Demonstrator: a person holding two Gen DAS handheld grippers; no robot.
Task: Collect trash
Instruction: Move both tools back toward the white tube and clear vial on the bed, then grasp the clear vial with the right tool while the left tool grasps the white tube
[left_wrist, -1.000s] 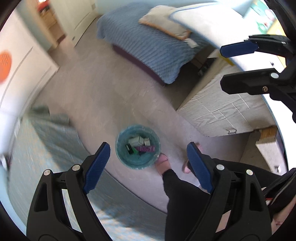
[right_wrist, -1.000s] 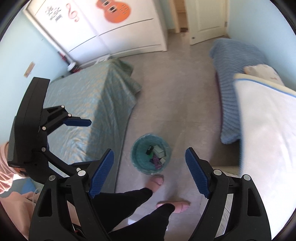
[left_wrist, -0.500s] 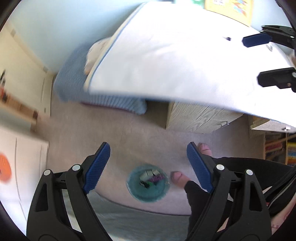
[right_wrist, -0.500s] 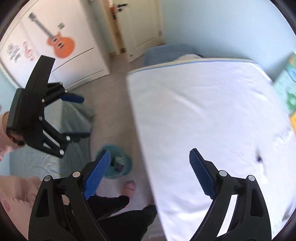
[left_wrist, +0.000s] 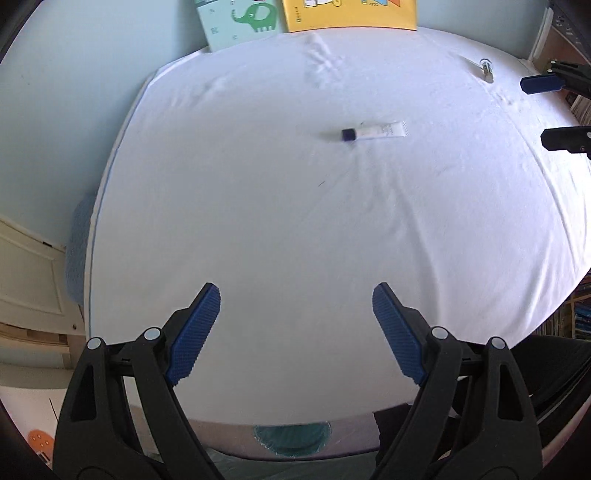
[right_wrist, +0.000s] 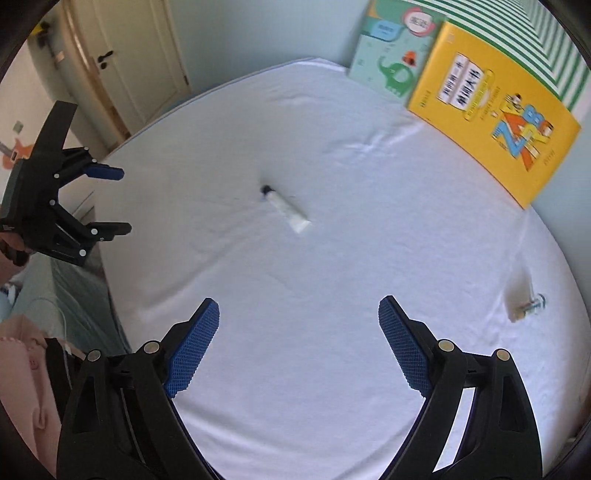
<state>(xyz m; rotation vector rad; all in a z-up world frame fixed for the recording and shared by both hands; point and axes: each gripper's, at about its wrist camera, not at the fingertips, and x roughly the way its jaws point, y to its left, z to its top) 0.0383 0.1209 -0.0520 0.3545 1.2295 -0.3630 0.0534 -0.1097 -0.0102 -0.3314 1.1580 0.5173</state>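
A small white tube with a dark blue cap (left_wrist: 375, 131) lies on the white mattress (left_wrist: 295, 229); it also shows in the right wrist view (right_wrist: 286, 208). A small clear item (left_wrist: 485, 68) lies near the mattress's far right; in the right wrist view (right_wrist: 526, 304) it is blurred. The teal trash bin (left_wrist: 291, 439) peeks out below the mattress edge. My left gripper (left_wrist: 295, 306) is open and empty above the near mattress. My right gripper (right_wrist: 298, 321) is open and empty, also above the mattress. Each gripper shows in the other's view, the right one (left_wrist: 546, 107), the left one (right_wrist: 107, 199).
A green elephant book (right_wrist: 391, 55) and a yellow book (right_wrist: 491, 107) lean on the wall behind the mattress. A white door (right_wrist: 125, 55) stands at the left. A blue blanket (left_wrist: 79, 251) hangs at the mattress's left end. Bookshelves (left_wrist: 576, 317) are at the right.
Both grippers have swung up from the floor and bin to face the white mattress. The bin has dropped to the bottom edge of the left view. The tube has come into view.
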